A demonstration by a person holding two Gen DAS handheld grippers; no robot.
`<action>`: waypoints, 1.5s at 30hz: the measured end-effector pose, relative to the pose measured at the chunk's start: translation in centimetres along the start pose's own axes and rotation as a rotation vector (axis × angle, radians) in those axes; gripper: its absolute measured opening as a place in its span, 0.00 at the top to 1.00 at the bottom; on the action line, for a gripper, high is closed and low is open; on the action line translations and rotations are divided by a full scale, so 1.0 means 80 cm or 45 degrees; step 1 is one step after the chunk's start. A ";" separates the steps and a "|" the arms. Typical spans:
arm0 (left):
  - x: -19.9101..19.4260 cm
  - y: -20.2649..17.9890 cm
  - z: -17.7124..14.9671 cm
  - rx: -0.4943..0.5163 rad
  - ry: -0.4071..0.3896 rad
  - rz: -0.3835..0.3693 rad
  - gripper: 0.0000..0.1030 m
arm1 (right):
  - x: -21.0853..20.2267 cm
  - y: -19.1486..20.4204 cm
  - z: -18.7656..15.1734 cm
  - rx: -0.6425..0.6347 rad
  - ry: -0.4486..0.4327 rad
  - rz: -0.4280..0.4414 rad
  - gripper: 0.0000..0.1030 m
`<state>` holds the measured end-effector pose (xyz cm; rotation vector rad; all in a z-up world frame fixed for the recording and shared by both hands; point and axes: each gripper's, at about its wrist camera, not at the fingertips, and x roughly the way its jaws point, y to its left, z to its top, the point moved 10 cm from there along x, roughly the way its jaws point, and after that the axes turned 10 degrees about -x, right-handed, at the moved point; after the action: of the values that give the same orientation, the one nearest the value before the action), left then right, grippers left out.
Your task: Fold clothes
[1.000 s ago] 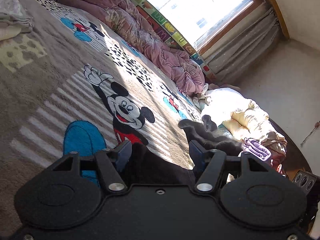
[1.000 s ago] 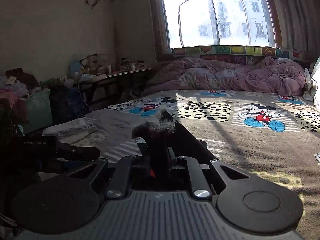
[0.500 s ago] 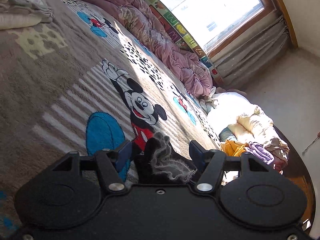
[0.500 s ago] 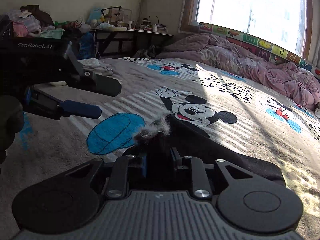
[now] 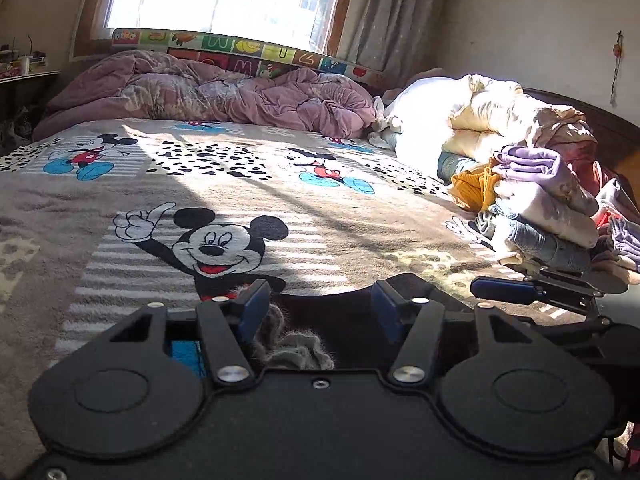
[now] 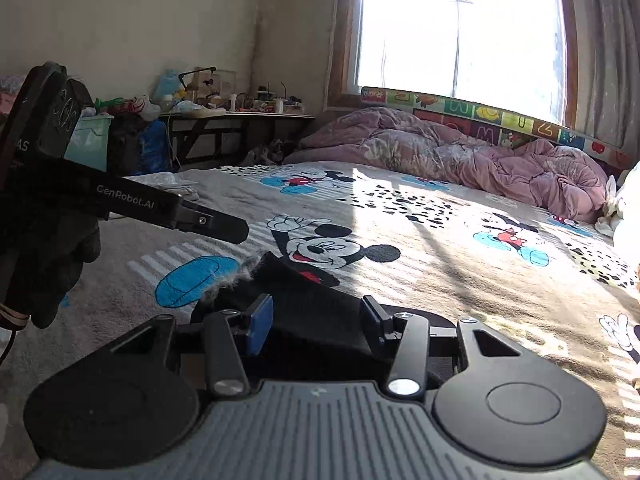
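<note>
Between right tool [image 6: 316, 322] pads, black garment [image 6: 304, 300].

both wrist views look low across the bed [image 5: 360, 208] toward the window [image 6: 460, 28].

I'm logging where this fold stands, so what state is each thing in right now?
Black garment: lying on the bed, grey fleecy lining showing at its edge.
Left tongs: open, garment between them.
Right tongs: just opened, pads off the garment.
Pink quilt: crumpled.
Clothes pile: heaped, unfolded.
</note>
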<state>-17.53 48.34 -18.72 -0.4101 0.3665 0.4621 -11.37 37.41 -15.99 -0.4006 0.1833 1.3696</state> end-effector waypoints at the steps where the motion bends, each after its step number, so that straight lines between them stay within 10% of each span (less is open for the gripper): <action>1: 0.014 -0.002 -0.005 0.045 0.025 0.018 0.46 | 0.007 -0.019 -0.006 0.044 0.004 -0.029 0.56; 6: 0.068 0.038 -0.060 0.218 0.185 0.187 0.42 | 0.052 -0.017 -0.081 -0.016 0.266 0.002 0.57; 20: 0.042 -0.003 -0.036 0.317 0.033 0.185 0.44 | 0.047 -0.034 -0.013 -0.134 0.073 0.109 0.58; 24: 0.069 0.019 -0.068 0.315 0.170 0.216 0.38 | 0.107 -0.028 -0.048 -0.153 0.266 0.193 0.57; 31: 0.052 0.018 -0.066 0.266 0.166 0.238 0.37 | 0.087 -0.041 -0.065 -0.064 0.263 0.191 0.53; 36: 0.005 0.039 -0.056 -0.003 0.135 0.203 0.37 | 0.047 -0.094 -0.084 0.313 0.253 0.072 0.32; 42: -0.011 0.090 -0.045 -0.610 0.121 0.099 0.34 | 0.053 -0.130 -0.129 1.073 0.190 0.240 0.31; 45: 0.005 0.099 -0.059 -0.817 0.171 0.046 0.33 | 0.069 -0.128 -0.132 1.166 0.176 0.263 0.31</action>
<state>-22.28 52.77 -25.23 -1.0622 0.3504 0.5863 0.83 36.91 -25.90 0.3032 0.9408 1.3087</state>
